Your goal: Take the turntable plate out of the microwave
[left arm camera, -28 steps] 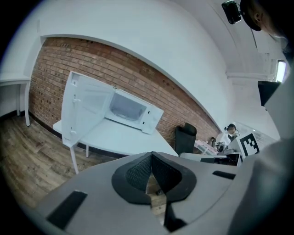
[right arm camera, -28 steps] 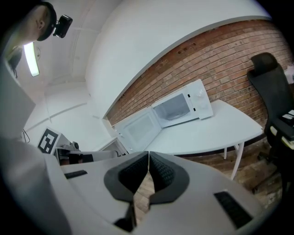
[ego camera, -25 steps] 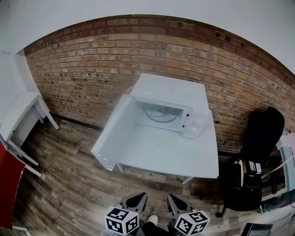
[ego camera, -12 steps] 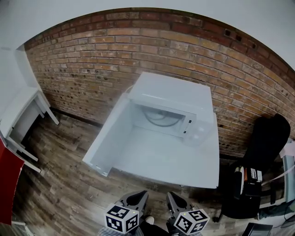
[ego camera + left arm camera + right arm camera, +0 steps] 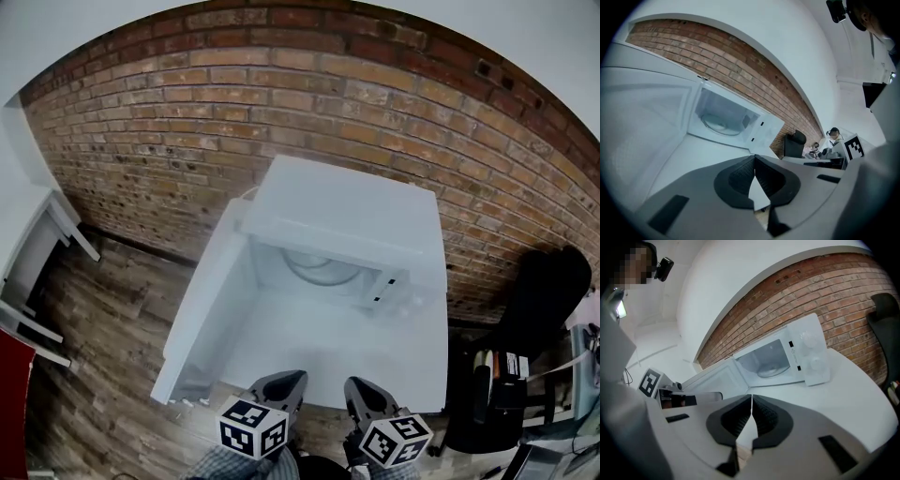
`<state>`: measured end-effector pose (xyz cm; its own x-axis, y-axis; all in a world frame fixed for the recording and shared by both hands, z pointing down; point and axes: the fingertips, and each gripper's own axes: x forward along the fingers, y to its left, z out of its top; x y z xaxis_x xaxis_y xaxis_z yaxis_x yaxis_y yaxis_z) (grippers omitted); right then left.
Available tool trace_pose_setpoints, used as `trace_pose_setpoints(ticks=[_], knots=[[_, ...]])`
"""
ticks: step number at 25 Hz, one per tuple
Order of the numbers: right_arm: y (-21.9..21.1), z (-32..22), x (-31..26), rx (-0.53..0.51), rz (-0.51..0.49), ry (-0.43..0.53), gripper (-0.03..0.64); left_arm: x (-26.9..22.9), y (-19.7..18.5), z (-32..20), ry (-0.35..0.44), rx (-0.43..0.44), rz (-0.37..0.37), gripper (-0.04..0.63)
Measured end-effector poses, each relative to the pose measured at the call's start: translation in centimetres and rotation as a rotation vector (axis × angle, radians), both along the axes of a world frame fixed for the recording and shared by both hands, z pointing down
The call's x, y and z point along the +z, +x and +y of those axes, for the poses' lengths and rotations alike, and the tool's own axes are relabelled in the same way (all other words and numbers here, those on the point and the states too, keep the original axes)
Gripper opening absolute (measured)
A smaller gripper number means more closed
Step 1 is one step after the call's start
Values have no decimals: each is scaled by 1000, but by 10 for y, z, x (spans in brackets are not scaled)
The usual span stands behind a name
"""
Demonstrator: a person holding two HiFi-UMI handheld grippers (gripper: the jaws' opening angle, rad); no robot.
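Observation:
A white microwave (image 5: 349,212) stands at the back of a white table (image 5: 412,366) against the brick wall, its door (image 5: 204,305) swung wide open to the left. Inside lies the glass turntable plate (image 5: 323,268), also seen in the left gripper view (image 5: 717,125) and the right gripper view (image 5: 772,369). My left gripper (image 5: 292,377) and right gripper (image 5: 349,382) hover side by side at the table's near edge, well short of the cavity. Both are shut with nothing between the jaws (image 5: 754,158) (image 5: 751,397).
A black office chair (image 5: 542,295) stands to the right of the table, with cluttered gear (image 5: 502,367) beside it. A white shelf unit (image 5: 33,248) is at the far left on the wooden floor (image 5: 103,347). The microwave's control panel (image 5: 812,352) faces right of the cavity.
Both grippers have moved forward together toward the table, so the microwave and its open door loom larger and closer. The jaws stayed shut.

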<state>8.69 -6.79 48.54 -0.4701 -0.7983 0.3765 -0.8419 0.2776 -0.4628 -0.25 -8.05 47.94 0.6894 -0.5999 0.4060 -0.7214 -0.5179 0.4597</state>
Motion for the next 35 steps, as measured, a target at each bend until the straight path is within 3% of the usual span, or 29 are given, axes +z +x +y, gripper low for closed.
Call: trace_pose_setpoints(ticks=[6, 15, 20, 24, 27, 35], knots=[[-17, -76, -4, 23, 18, 2, 20, -2, -13, -76, -5, 25, 13, 11], [-14, -120, 16, 48, 38, -69, 20, 18, -6, -131, -81, 36, 53, 11], [-5, -143, 17, 20, 38, -69, 20, 19, -1, -159, -90, -42, 138, 11], [-1, -158, 14, -27, 39, -66, 20, 28, 2, -180, -168, -104, 203, 12], [3, -168, 9, -60, 37, -54, 20, 38, -2, -194, -212, -163, 188, 15], [9, -174, 8, -128, 38, -49, 20, 63, 0, -236, -241, -225, 111, 175]])
